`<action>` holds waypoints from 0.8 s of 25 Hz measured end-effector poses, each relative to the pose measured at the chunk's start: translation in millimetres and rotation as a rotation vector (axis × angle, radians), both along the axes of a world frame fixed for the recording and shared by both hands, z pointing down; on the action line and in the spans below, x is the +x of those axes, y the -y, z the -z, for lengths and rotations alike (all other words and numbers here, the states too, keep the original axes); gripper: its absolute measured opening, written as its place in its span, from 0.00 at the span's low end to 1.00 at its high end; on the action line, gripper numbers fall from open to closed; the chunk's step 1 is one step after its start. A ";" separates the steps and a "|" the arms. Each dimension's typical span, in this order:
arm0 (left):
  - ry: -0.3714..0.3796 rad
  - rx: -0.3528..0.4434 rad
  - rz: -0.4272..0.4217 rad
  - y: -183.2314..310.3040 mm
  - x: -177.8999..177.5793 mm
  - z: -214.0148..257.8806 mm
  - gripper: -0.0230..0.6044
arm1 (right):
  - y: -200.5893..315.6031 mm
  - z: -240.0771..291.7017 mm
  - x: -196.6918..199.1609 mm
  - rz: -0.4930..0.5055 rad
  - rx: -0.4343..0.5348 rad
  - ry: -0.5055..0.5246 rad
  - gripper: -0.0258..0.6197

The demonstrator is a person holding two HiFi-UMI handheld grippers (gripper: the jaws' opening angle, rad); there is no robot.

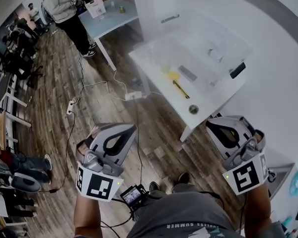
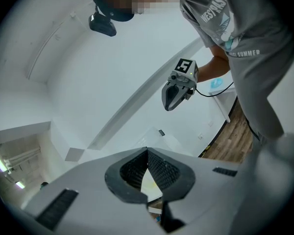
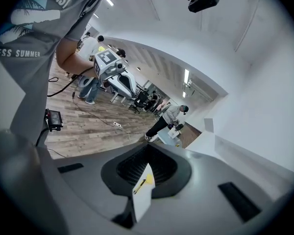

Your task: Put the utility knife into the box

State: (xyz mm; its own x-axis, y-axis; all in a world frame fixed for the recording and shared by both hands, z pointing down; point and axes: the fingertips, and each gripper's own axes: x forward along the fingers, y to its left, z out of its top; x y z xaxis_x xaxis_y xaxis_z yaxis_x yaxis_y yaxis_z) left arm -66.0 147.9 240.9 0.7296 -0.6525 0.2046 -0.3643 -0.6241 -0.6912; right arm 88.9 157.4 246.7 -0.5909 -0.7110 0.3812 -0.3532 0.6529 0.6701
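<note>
**A:** On the left side, how does the left gripper [image 1: 128, 129] stand?

**B:** Its jaws are pressed together with nothing between them. It hangs over the wooden floor [image 1: 154, 133], well short of the white table [image 1: 154, 66].

**A:** And the utility knife [image 1: 180, 89]?

**B:** It lies on the table near the front edge, just beside a yellow disc [image 1: 173, 76]. It sits ahead of both grippers and between their lines. Its long axis runs slantwise, far end leftward and near end rightward.

**A:** The box [image 1: 198, 33]?

**B:** Further back on the table. It's clear and hazy, so its outline is hard to trace.

**A:** And the right gripper [image 1: 213, 125]?

**B:** Its jaws are closed and empty too. Its own view shows the knife almost dead ahead, so I'd judge it the nearer hand. It would have to open its jaws first and close across that slant.
</note>
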 end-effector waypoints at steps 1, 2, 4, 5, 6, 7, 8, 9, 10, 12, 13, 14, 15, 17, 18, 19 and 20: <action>0.011 -0.001 0.000 2.8 8.2 -0.4 0.05 | 3.7 -1.1 6.1 0.003 -0.002 0.011 0.05; 0.022 -0.003 0.000 5.6 16.3 -1.2 0.05 | 7.1 -2.6 12.0 0.006 -0.005 0.020 0.05; 0.037 -0.007 0.002 11.2 31.2 -2.3 0.05 | 13.5 -5.3 23.7 0.015 -0.009 0.034 0.05; 0.041 -0.011 0.004 13.8 37.5 -2.5 0.05 | 16.6 -6.3 29.0 0.019 -0.010 0.039 0.05; 0.043 -0.013 0.008 16.1 42.8 -2.5 0.05 | 19.6 -7.4 33.9 0.022 -0.012 0.045 0.05; 0.046 -0.015 0.011 18.4 47.1 -2.2 0.05 | 22.4 -8.7 38.0 0.024 -0.014 0.051 0.05; 0.050 -0.014 0.013 20.6 50.5 -1.8 0.05 | 25.4 -10.1 41.4 0.025 -0.017 0.056 0.05; 0.053 -0.014 0.015 23.1 53.0 -1.5 0.05 | 28.8 -11.7 44.1 0.026 -0.020 0.060 0.05; 0.056 -0.015 0.017 25.9 54.8 -1.5 0.05 | 32.4 -13.6 46.1 0.026 -0.025 0.063 0.05; 0.059 -0.020 0.018 32.1 56.0 -2.8 0.05 | 39.4 -18.3 47.1 0.025 -0.037 0.068 0.05; 0.058 -0.024 0.017 35.8 55.2 -3.9 0.05 | 42.8 -20.8 46.1 0.024 -0.043 0.069 0.05; 0.056 -0.028 0.015 40.2 53.4 -5.4 0.05 | 46.6 -23.2 44.4 0.021 -0.049 0.068 0.05; 0.053 -0.031 0.013 45.3 51.0 -7.2 0.05 | 50.9 -25.6 42.2 0.017 -0.054 0.064 0.05; 0.046 -0.034 0.006 57.8 44.9 -11.7 0.05 | 61.5 -29.8 36.4 0.004 -0.060 0.055 0.05; 0.041 -0.036 0.000 64.8 41.8 -14.2 0.05 | 67.1 -31.9 33.1 -0.005 -0.065 0.051 0.05; 0.035 -0.039 -0.008 72.0 39.2 -16.5 0.05 | 72.3 -33.7 30.0 -0.015 -0.071 0.049 0.05; 0.027 -0.040 -0.018 79.5 37.0 -18.0 0.05 | 77.3 -34.9 27.4 -0.026 -0.077 0.047 0.05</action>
State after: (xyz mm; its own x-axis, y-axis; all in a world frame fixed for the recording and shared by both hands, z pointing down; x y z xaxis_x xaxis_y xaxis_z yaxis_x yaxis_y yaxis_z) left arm -28.9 68.4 258.9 0.7350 -0.6302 0.2501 -0.3345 -0.6579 -0.6747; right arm 116.2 80.1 281.6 -0.5909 -0.6960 0.4079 -0.4007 0.6921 0.6003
